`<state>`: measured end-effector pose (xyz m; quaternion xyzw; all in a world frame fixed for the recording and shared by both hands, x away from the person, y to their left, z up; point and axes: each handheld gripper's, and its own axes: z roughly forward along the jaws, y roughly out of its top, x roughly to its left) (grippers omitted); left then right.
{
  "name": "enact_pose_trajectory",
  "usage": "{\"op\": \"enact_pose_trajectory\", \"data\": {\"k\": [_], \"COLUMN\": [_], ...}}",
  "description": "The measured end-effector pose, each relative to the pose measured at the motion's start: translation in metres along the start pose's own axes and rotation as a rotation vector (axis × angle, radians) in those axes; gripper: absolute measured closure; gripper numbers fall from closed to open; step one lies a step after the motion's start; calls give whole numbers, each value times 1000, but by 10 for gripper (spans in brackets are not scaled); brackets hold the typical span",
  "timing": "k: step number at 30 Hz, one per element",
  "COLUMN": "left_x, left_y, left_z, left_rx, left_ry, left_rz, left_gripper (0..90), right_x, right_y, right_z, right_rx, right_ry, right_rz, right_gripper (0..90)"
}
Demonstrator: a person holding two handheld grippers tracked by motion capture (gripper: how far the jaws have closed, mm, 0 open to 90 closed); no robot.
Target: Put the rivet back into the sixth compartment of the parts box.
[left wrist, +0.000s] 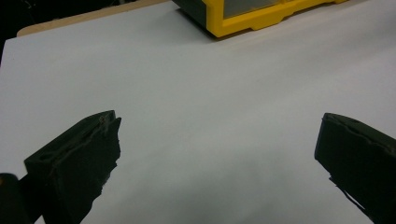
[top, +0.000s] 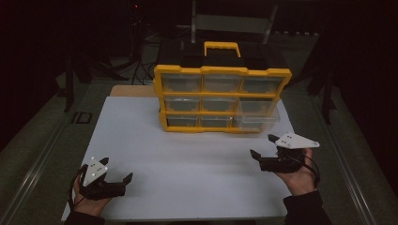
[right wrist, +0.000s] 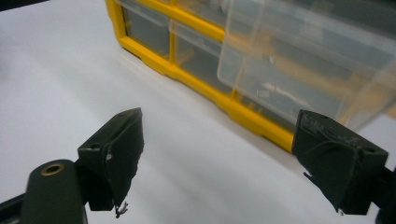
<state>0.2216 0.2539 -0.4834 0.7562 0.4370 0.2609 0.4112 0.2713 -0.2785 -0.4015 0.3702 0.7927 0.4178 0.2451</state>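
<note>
A yellow organizer with several clear drawers stands upright at the back middle of the white table. One clear drawer at its lower right is pulled partway out; in the right gripper view this drawer juts from the yellow frame. My right gripper hovers just in front of that drawer, open and holding nothing. My left gripper rests near the front left corner, open and holding nothing. A corner of the organizer lies far ahead of it.
The organizer carries a yellow handle on top. A wooden board edge peeks out behind the white sheet at back left. A metal frame stands behind in the dark. Bare white surface stretches between the grippers.
</note>
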Motion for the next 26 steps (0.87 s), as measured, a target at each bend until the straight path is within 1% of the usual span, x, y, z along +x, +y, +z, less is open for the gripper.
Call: {"op": "enact_pose_trajectory", "data": {"k": [2,3,4,6,7,8,13,14,15,16,18,19,26], "left_x": [0,0,1,1,1,1,1,1,1,1,1,1,2], "left_y": [0,0,0,0,0,1,2,2,3,3,3,3,2], "left_z": [-1,-1,-1,-2,-3,-4,-8,-9,-10,-11,-12,-12,-13], "left_rx": [-4,-4,-5,-13,-17,-21,-52,-60,-63,-72,-78,-82,-86], "left_ry": [2,2,3,5,6,7,7,9,10,11,16,18,28], "left_rz": [-2,-2,-3,-4,-2,-3,-5,-4,-2,-4,-1,-3,-6], "left_gripper": [7,7,7,7,7,7,7,7,7,7,7,7,7], "right_x": [-2,-2,-2,-2,-1,-1,1,1,2,2,2,3,4], "right_y": [-11,-11,-23,-31,-34,-38,-54,-56,-58,-58,-60,-61,-61], "right_z": [2,2,5,6,7,8,9,10,11,12,12,12,15], "right_rx": [-10,-10,-14,-12,-13,-15,-43,-35,-30,-32,-41,-44,-40], "right_ry": [-10,-10,-9,-18,-14,-5,7,12,3,0,15,15,21], "right_rz": [23,23,52,48,53,65,92,94,84,81,87,86,79], "right_gripper": [158,158,158,155,156,156,156,156,155,156,155,155,142]}}
